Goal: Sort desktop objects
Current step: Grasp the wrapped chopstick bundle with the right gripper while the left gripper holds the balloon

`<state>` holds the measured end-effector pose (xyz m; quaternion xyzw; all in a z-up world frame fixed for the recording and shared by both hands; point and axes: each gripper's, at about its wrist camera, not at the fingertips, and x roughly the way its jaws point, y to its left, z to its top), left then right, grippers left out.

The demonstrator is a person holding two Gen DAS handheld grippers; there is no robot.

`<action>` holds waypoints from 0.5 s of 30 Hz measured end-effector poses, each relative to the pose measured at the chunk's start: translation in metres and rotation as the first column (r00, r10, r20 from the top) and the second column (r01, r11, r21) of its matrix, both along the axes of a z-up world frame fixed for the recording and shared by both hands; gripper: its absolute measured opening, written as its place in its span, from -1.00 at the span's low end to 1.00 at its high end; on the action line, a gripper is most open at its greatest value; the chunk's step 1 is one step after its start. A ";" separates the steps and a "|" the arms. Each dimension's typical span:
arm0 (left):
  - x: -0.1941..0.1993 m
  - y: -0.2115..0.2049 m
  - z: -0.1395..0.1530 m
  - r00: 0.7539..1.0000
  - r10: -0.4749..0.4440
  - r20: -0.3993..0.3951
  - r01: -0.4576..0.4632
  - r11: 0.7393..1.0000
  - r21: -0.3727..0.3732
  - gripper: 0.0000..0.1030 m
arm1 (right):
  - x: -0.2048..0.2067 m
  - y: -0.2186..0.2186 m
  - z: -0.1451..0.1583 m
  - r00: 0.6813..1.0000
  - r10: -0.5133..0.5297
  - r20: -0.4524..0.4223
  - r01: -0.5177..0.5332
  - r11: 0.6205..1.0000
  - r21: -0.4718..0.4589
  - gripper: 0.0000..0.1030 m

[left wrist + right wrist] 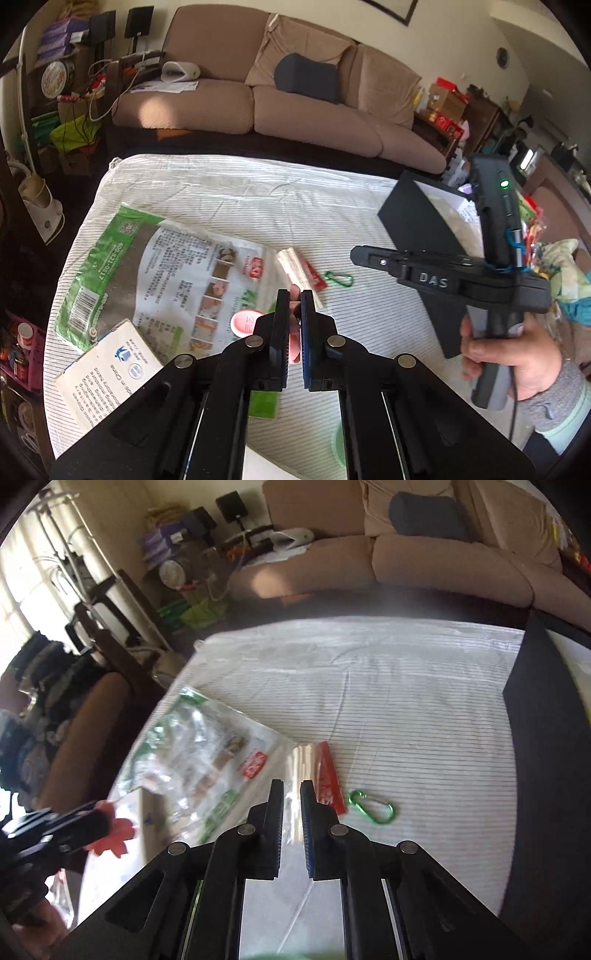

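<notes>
My left gripper (294, 295) is shut on a pinkish-red flower-shaped piece (293, 343), held above the striped tablecloth (258, 199). The right wrist view shows that gripper (98, 818) at the left with the flower piece (110, 836) sticking out of it. My right gripper (291, 784) is shut with nothing in it, hovering over a clear packet with a red header (317, 771). In the left wrist view the right gripper (356, 254) hangs above the cloth, right of the packet (295, 264). A green carabiner (338, 279) (373, 806) lies beside the packet.
A large green-printed plastic bag (155, 266) (199, 753) covers the table's left part, with a white box (103, 373) and a pink lid (242, 323) near it. A black open box (413, 218) (546, 738) stands at the right. A sofa (258, 99) is behind.
</notes>
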<state>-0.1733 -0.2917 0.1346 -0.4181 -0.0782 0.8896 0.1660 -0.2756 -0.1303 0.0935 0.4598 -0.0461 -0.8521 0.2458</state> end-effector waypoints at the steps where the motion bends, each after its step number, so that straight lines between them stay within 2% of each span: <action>1: 0.003 0.005 0.005 1.000 0.002 -0.001 -0.002 1.000 -0.005 -0.90 | 0.005 0.004 0.008 1.000 0.011 -0.004 -0.011 1.000 0.003 -0.83; 3: 0.009 0.009 0.012 1.000 0.009 0.010 -0.009 1.000 0.024 -0.90 | 0.012 0.005 0.014 0.999 0.030 0.012 -0.030 0.999 0.037 -0.80; 4: 0.012 0.009 0.015 1.000 0.017 0.010 -0.018 0.999 0.034 -0.90 | 0.015 0.003 0.012 1.000 0.027 0.012 -0.028 0.997 0.066 -0.70; 6: 0.020 0.005 0.018 0.999 0.037 0.008 -0.037 0.998 0.051 -0.90 | 0.014 -0.007 0.000 0.999 0.036 0.009 -0.037 0.995 0.094 -0.24; 7: 0.024 0.001 0.017 0.999 0.044 0.014 -0.045 0.997 0.063 -0.90 | 0.012 -0.013 -0.010 0.999 0.036 0.001 -0.036 0.994 0.108 0.12; 8: 0.025 -0.002 0.015 0.999 0.049 0.021 -0.050 0.996 0.072 -0.90 | 0.009 -0.021 -0.020 0.999 0.035 -0.009 -0.033 0.991 0.127 0.17; 12: 0.028 -0.015 0.005 0.998 0.060 0.029 -0.062 0.995 0.080 -0.90 | -0.011 -0.053 -0.058 0.999 0.038 -0.022 -0.033 0.976 0.214 0.15; 15: 0.023 -0.027 -0.003 0.998 0.062 0.027 -0.064 0.995 0.082 -0.90 | -0.026 -0.070 -0.079 0.999 0.045 -0.019 -0.038 0.963 0.267 0.03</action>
